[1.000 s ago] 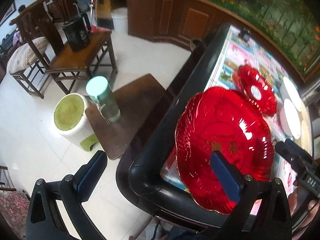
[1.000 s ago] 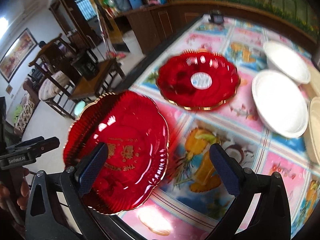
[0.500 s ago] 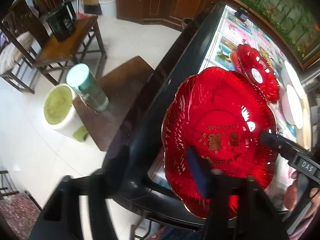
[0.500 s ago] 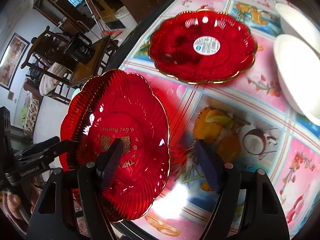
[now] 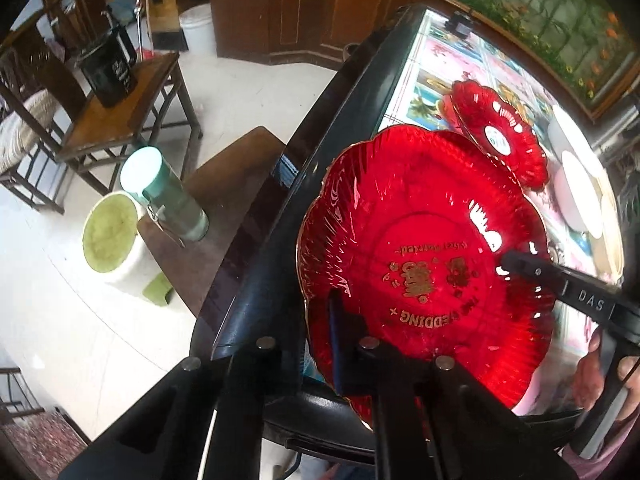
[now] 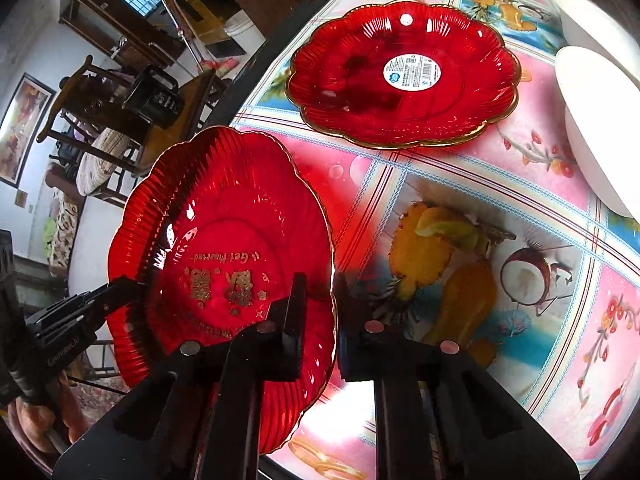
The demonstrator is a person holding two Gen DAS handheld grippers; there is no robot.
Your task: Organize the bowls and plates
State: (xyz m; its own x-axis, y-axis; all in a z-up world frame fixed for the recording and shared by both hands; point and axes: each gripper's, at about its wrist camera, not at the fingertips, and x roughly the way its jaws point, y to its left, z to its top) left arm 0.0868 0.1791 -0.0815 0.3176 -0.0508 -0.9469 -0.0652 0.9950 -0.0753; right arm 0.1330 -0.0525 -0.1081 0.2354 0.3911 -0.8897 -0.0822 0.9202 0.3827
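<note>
Right wrist view: right gripper point(image 6: 318, 280) clamped on scalloped red glass plate point(image 6: 224, 256) (tilted); left gripper point(image 6: 120, 286) clamped on opposite rim.

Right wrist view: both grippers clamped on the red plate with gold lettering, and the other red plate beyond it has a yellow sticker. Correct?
Not quite. In the right wrist view, the other red plate carries a white sticker, not yellow. The rest stands: left gripper and right gripper clamp the lettered plate.

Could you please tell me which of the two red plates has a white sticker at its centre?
The farther red plate, lying free on the table; the gripped red plate shows gold lettering instead.
</note>
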